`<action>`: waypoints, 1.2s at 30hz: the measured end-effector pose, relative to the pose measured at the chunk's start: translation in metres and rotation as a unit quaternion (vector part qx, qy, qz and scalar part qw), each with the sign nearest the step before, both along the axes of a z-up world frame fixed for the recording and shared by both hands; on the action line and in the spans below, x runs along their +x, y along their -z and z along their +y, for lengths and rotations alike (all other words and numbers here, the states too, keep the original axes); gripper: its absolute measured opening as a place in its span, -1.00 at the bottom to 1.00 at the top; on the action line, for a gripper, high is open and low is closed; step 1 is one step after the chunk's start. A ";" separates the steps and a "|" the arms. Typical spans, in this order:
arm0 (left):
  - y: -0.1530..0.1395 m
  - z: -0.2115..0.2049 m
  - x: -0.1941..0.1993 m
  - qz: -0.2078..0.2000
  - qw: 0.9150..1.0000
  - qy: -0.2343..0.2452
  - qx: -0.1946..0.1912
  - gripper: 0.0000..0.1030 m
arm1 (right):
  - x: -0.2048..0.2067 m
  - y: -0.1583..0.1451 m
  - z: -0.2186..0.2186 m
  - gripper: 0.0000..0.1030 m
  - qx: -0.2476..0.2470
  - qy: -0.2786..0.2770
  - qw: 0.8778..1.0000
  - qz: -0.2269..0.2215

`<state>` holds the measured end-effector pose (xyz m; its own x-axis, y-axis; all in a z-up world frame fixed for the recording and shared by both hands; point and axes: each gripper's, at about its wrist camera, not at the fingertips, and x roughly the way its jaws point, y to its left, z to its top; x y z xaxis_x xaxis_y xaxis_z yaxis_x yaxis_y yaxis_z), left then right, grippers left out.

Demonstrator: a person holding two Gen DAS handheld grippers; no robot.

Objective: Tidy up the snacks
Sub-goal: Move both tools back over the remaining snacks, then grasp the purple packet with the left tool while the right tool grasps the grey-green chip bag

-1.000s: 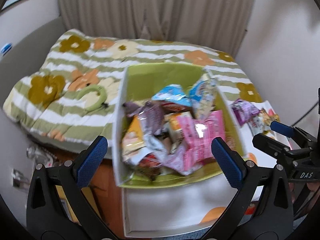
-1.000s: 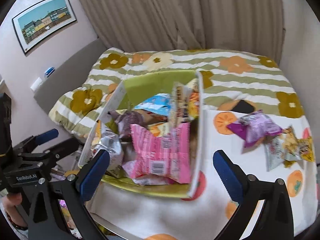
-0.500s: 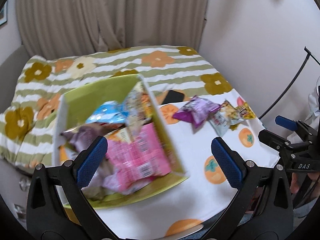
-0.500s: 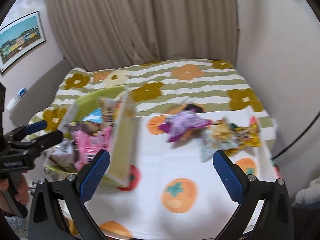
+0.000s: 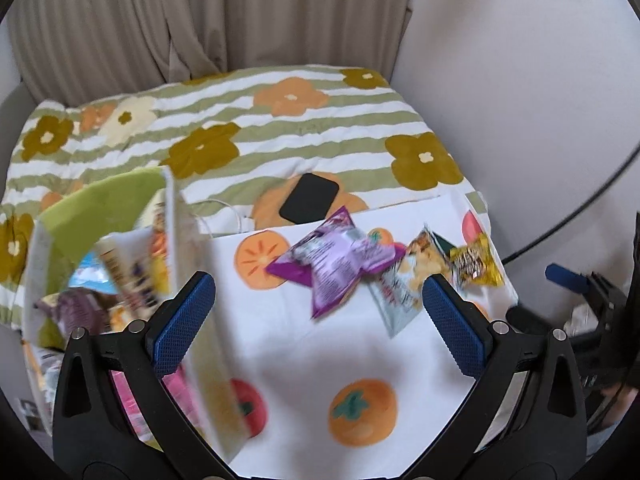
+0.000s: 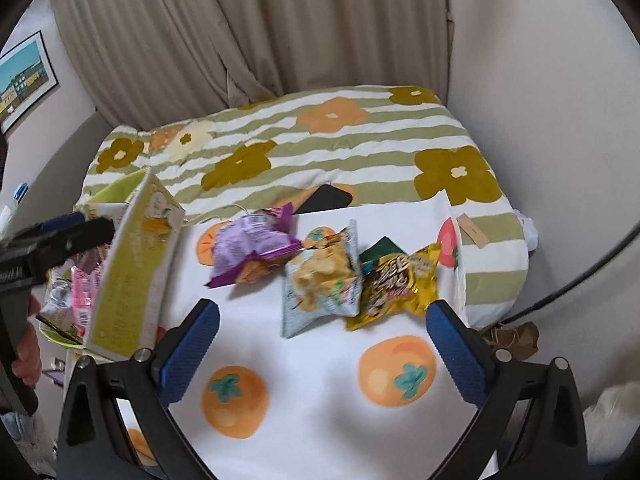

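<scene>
Three loose snack packets lie in a row on the white cloth printed with orange fruit: a purple packet on the left, a pale blue chip packet in the middle touching it, and a yellow packet on the right overlapping the blue one. I have my right gripper spread wide with nothing between its blue pads; the three packets sit just ahead of it, the blue one nearest the gap. My left gripper is equally wide and holds nothing, with the purple packet lying ahead between its fingers and the other two off toward its right finger. In that view its left finger stands in front of the snack box, though I cannot tell whether it touches it. The box, green inside with a pale outer wall, stands at the cloth's left edge, crammed with wrappers, a pink packet among them. Behind the packets a black phone lies flat by the striped flower quilt, with beige curtains beyond.
</scene>
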<state>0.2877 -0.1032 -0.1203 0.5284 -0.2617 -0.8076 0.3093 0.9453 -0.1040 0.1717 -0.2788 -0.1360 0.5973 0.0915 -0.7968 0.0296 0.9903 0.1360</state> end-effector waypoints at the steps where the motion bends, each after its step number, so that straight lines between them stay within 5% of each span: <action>1: 0.004 -0.006 0.008 0.006 1.000 -0.004 0.000 0.99 | 0.006 0.003 -0.005 1.00 0.000 -0.007 1.000 0.003; 9: 0.050 -0.046 0.071 0.063 0.997 -0.048 0.016 0.99 | 0.056 0.031 -0.030 1.00 0.023 -0.061 0.997 0.033; 19: 0.124 -0.062 0.127 0.141 0.981 -0.119 0.056 0.99 | 0.108 0.079 -0.010 1.00 0.025 -0.144 0.987 0.071; 31: 0.174 -0.056 0.126 0.184 0.971 -0.133 0.074 0.99 | 0.122 0.111 0.011 1.00 -0.002 -0.199 0.977 0.076; 36: 0.181 -0.041 0.113 0.200 0.968 -0.140 0.049 0.89 | 0.119 0.120 0.012 1.00 0.005 -0.209 0.974 0.086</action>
